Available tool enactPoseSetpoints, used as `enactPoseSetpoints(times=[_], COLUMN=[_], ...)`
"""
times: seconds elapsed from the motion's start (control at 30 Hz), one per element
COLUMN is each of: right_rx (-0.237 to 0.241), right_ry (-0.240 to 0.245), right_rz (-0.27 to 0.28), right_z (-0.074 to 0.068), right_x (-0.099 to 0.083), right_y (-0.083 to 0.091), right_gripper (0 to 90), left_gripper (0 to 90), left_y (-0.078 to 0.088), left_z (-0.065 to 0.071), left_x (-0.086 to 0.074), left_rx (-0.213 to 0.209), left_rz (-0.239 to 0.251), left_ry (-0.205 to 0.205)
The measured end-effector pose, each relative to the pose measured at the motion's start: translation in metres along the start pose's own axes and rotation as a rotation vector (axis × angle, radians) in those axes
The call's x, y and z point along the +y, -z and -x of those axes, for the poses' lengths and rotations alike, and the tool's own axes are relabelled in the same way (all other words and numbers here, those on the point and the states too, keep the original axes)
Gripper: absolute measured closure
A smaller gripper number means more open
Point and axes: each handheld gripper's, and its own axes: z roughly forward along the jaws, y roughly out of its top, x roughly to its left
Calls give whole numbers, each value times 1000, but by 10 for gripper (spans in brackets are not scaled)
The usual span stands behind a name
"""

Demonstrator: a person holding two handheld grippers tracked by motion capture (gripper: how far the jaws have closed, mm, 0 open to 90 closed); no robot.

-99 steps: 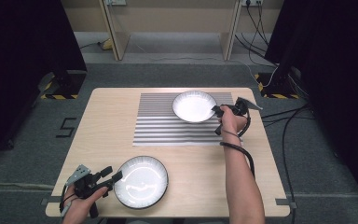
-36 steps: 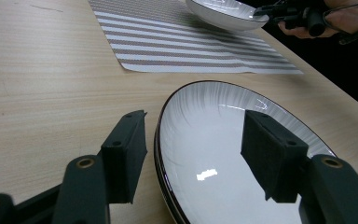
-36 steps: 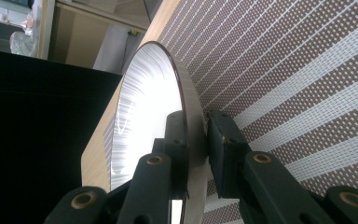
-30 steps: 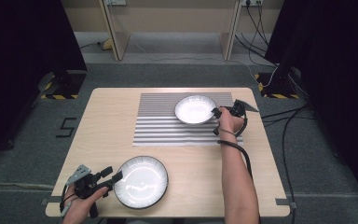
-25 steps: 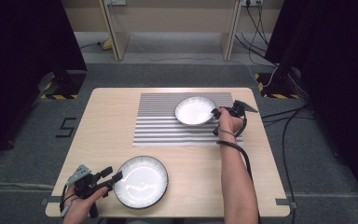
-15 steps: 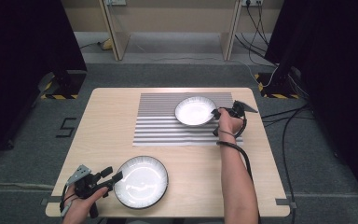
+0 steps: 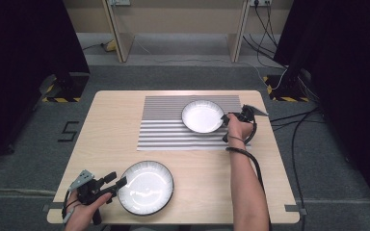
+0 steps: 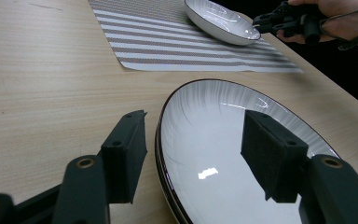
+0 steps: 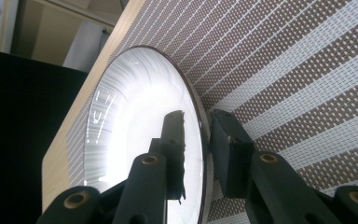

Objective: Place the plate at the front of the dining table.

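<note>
1. Desk (image 7: 115, 125): pale wood-grain top, seen from above, on a grey floor.
2. Striped mat (image 7: 166, 127): grey and white bands, lying flat on the far half of the desk.
3. Small bowl (image 7: 202, 116): white inside with a dark rim, resting on the mat's far right part. In the left gripper view it sits at the top (image 8: 221, 21), at the mat's far end.
4. Large plate (image 7: 146, 186): white with a dark rim, on bare wood at the desk's near edge, well apart from the mat. In the left gripper view (image 8: 214, 140) its rim runs between the two black jaws.
5. Right tongs (image 7: 227, 126): held in the person's right hand at the small bowl's right edge. In the right gripper view (image 9: 200, 140) one jaw lies inside the bowl (image 9: 135, 126) and the other outside on the mat (image 9: 307, 70), with the rim between them. The jaws have just been opening; a slim gap shows beside the rim, so the grasp reads as released.
6. Left tongs (image 7: 118, 183): held in the left hand at the large plate's left edge. In the left gripper view (image 8: 193, 158) the jaws stand wide, one over the plate, one over the wood; the pads press on nothing, so they are released.
</note>
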Motion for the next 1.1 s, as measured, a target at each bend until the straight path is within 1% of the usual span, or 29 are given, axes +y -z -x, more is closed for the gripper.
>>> enactPoseSetpoints(times=[0.1,0.27,0.3,0.33,0.37,0.4,0.47,0.57,0.63,0.7,0.73,0.9,0.93,1.03,1.07,1.1], right_rx=[14,6,6,5,5,3,1,5,-4,5,11,18,9,2,9,5], right_ry=[3,15,15,19,19,16,17,7,9,7,17,28,45,57,57,66], right_rz=[11,21,21,24,24,26,37,33,33,32,40,36,42,36,29,32], right_z=[0,-2,-2,-2,-2,-1,1,5,7,7,5,3,4,5,7,9], right_x=[1,0,0,-1,-1,-2,-3,-4,-4,-4,-3,-3,-4,-6,-8,-10], right_y=[3,5,5,7,7,9,12,16,19,21,24,30,33,35,36,37], right_gripper=[723,650,650,626,626,603,595,573,572,571,570,565,559,554,552,552], left_gripper=[396,396,395,395,396,396,396,396,396,396,396,395,396,396,395,396], left_y=[0,0,0,0,0,0,0,0,0,1,1,0,0,0,0,0], left_z=[1,1,1,1,1,1,1,1,2,2,1,2,2,2,2,2], left_x=[0,0,0,0,0,0,0,0,0,0,0,0,0,0,0,0], left_rx=[-1,2,2,1,1,-3,-2,-2,0,1,3,1,2,1,2,2], left_rz=[-3,1,1,1,1,1,-1,-2,-1,0,0,-1,-2,0,-1,-1], left_ry=[-3,-1,-1,0,0,-1,-3,-3,-4,-4,-3,-4,-5,-5,-3,-4])
